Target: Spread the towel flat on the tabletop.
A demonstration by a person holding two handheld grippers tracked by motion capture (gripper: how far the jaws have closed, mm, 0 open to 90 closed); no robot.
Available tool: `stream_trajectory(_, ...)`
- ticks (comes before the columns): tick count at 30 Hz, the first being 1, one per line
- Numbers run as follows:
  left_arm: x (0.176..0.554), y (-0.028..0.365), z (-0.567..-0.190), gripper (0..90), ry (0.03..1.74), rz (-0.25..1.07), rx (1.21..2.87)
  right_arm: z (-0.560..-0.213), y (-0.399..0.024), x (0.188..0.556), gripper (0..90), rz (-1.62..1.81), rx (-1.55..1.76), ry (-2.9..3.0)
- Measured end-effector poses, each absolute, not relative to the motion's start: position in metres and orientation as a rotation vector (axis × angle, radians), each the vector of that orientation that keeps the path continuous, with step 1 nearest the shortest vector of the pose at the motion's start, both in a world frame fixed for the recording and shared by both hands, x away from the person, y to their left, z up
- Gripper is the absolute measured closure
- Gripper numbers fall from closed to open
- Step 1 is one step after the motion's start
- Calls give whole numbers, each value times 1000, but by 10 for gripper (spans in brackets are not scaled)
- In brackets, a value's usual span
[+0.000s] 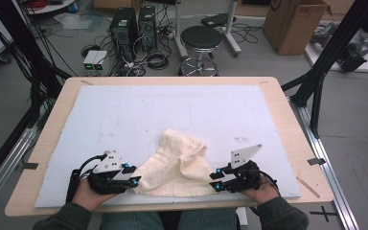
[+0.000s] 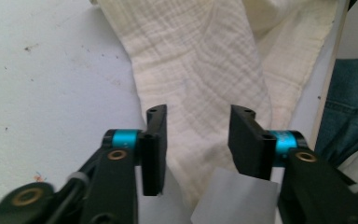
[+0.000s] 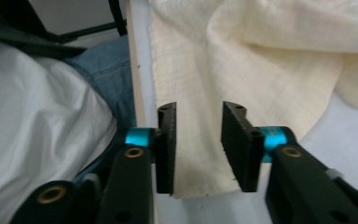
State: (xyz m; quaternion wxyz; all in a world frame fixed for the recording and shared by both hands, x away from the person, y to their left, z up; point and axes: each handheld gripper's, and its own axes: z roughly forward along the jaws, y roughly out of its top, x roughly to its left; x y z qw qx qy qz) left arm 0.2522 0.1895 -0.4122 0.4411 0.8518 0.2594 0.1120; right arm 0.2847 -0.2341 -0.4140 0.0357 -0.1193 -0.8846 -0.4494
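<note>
A cream cloth [image 1: 179,165] lies crumpled on the white mat [image 1: 172,105] near the table's front edge. My left gripper [image 1: 130,173] sits at the cloth's left corner with its jaws apart. In the left gripper view, a strip of the cloth [image 2: 200,60] runs between the jaws of the left gripper [image 2: 196,135], and the pads do not press on it. My right gripper [image 1: 215,178] is at the cloth's right corner, also with its jaws apart. In the right gripper view, the cloth's corner [image 3: 261,60] lies under and between the spread jaws of the right gripper [image 3: 198,140].
The mat covers a wooden table [image 1: 287,120], and its front edge is close behind both grippers. The person's jeans [image 2: 349,107] and white shirt [image 3: 37,116] are just past that edge. A stool [image 1: 201,40], computer towers [image 1: 124,28] and a cardboard box [image 1: 292,21] stand on the floor beyond.
</note>
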Motion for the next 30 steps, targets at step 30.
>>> stream_trajectory(30,406,108,-423,576,827,177,2141,-435,-226,376,539,-1395,-725,-2796)
